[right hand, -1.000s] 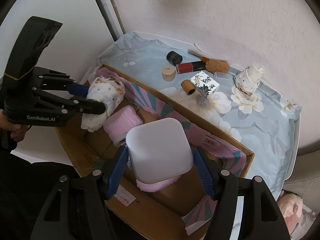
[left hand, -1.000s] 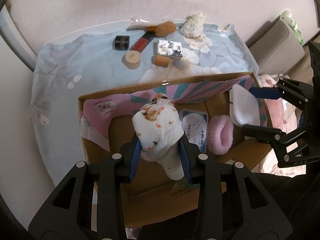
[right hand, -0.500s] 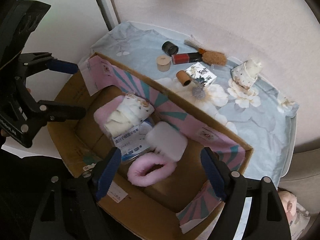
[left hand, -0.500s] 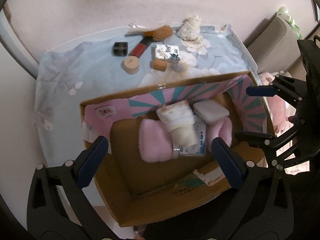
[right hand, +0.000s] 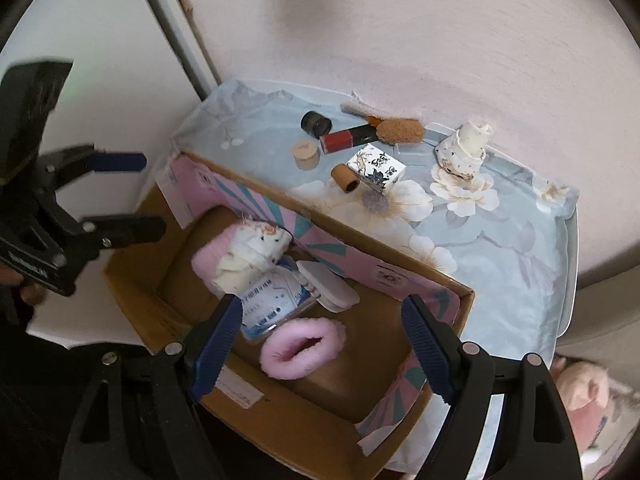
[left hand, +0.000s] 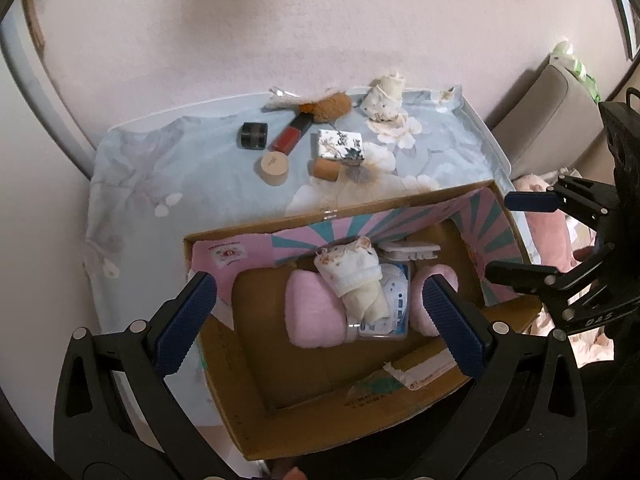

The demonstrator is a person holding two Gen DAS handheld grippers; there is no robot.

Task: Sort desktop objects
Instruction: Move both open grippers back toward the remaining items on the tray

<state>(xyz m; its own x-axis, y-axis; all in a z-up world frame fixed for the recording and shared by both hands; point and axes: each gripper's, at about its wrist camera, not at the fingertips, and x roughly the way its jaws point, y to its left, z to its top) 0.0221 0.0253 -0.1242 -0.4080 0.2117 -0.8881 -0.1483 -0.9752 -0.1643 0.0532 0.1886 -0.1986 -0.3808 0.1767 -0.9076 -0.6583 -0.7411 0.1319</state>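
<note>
**A:** In the cardboard box [left hand: 360,432]: what has changed since a second ago?

**B:** I have let go of both loads. The rolled sock [left hand: 354,276] now lies across the pink bundle [left hand: 314,312]; the white case [right hand: 328,286] leans at the far wall. My left gripper [left hand: 320,320] and right gripper [right hand: 320,340] hang spread wide, holding nothing.

**A:** Meaning?

**B:** Two items sorted. Second sock [right hand: 464,152], patterned box [right hand: 376,168], red tube [right hand: 348,138] and caps remain on the tablecloth [right hand: 500,248].

**A:** Clearance?

**B:** Box rim stands between; I must lift over it. Wall close behind.

Pale pink wall [left hand: 320,32] behind; beige sofa [left hand: 548,112] at right.
</note>
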